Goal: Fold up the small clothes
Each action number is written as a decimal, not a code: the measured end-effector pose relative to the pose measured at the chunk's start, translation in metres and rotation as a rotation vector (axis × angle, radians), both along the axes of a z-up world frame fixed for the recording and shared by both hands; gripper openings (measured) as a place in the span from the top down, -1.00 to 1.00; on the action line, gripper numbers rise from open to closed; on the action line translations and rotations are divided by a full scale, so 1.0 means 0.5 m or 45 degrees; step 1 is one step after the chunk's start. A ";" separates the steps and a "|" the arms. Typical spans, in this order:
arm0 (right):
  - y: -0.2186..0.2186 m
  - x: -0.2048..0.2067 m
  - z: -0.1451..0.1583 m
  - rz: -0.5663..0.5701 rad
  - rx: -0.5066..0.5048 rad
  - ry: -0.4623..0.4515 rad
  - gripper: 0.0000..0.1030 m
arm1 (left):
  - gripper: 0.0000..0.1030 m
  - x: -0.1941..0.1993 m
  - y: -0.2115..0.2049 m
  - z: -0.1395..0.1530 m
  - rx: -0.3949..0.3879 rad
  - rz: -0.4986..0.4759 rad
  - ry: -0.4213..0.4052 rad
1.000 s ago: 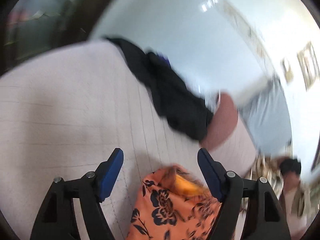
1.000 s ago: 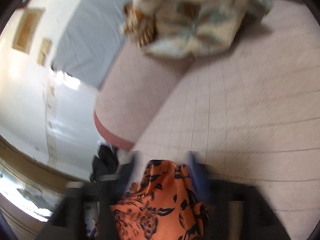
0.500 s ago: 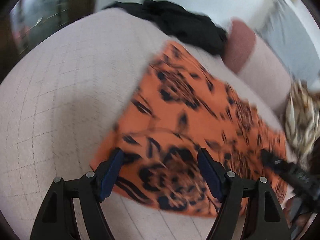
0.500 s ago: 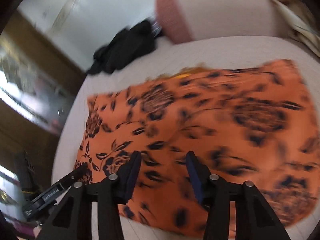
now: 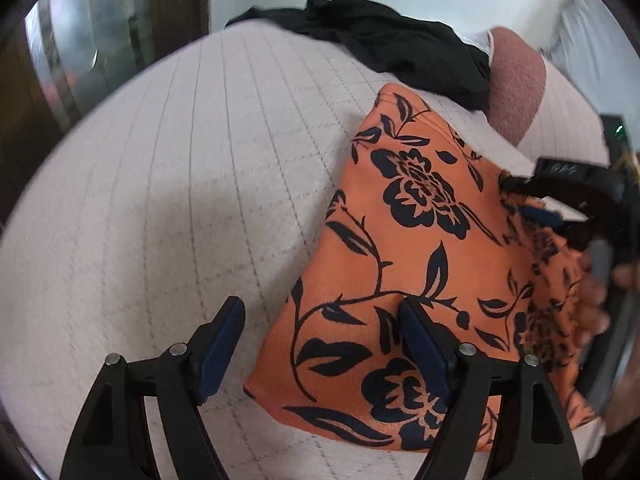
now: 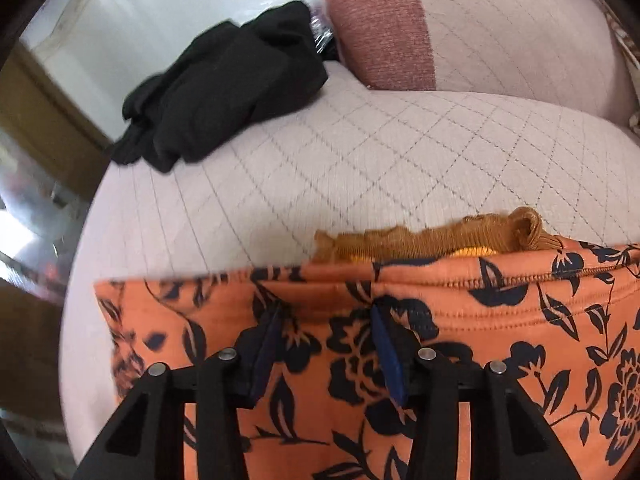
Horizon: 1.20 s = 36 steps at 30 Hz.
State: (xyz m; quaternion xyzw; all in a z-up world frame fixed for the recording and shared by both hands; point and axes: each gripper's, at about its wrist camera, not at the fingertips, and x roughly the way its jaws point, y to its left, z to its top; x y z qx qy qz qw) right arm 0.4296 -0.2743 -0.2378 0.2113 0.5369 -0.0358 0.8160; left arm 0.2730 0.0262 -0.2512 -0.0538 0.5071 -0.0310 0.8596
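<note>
An orange garment with a black flower print lies spread flat on the pale quilted bed. My left gripper is open over its near left corner, one finger off the cloth. The garment fills the bottom of the right wrist view, with a brown ribbed band at its far edge. My right gripper is open, low over the cloth near that edge. It also shows in the left wrist view at the garment's right side, with the cloth bunched around it.
A black garment lies crumpled at the far end of the bed, also in the left wrist view. A pink and rust pillow lies behind it. A dark wooden door frame stands at the left.
The garment was held bunched in the air by both grippers; now it lies spread on the bed. Both grippers have let go and come down low over the cloth.
</note>
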 end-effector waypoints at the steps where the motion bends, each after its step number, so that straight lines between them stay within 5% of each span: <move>1: -0.011 -0.011 0.009 -0.008 0.031 -0.017 0.04 | -0.57 -0.003 -0.007 0.006 0.037 -0.007 -0.016; 7: -0.092 -0.154 0.064 -0.087 0.101 -0.098 0.03 | -0.56 -0.025 -0.036 0.035 0.181 -0.034 -0.111; 14: -0.240 -0.454 0.136 -0.239 0.234 -0.165 -0.25 | -0.56 -0.072 -0.051 0.058 0.106 -0.096 -0.126; 17: -0.315 -0.550 0.139 -0.362 0.378 -0.181 -0.34 | -0.56 -0.114 -0.040 0.054 0.002 -0.130 -0.079; 20: -0.362 -0.619 0.108 -0.475 0.532 -0.195 -0.34 | -0.56 -0.149 -0.013 0.038 -0.221 -0.110 0.031; 26: -0.385 -0.667 0.022 -0.660 0.728 -0.175 -0.37 | -0.57 -0.206 0.026 -0.001 -0.488 -0.040 0.136; 30: -0.388 -0.640 -0.022 -0.674 0.750 -0.150 -0.37 | -0.67 -0.166 0.030 -0.019 -0.622 0.008 0.167; 33: -0.391 -0.617 -0.027 -0.671 0.758 -0.186 -0.45 | -0.94 -0.109 0.012 -0.023 -0.681 0.022 0.156; 36: -0.395 -0.591 -0.034 -0.676 0.765 -0.198 -0.45 | -0.95 -0.051 -0.006 -0.028 -0.739 0.036 0.130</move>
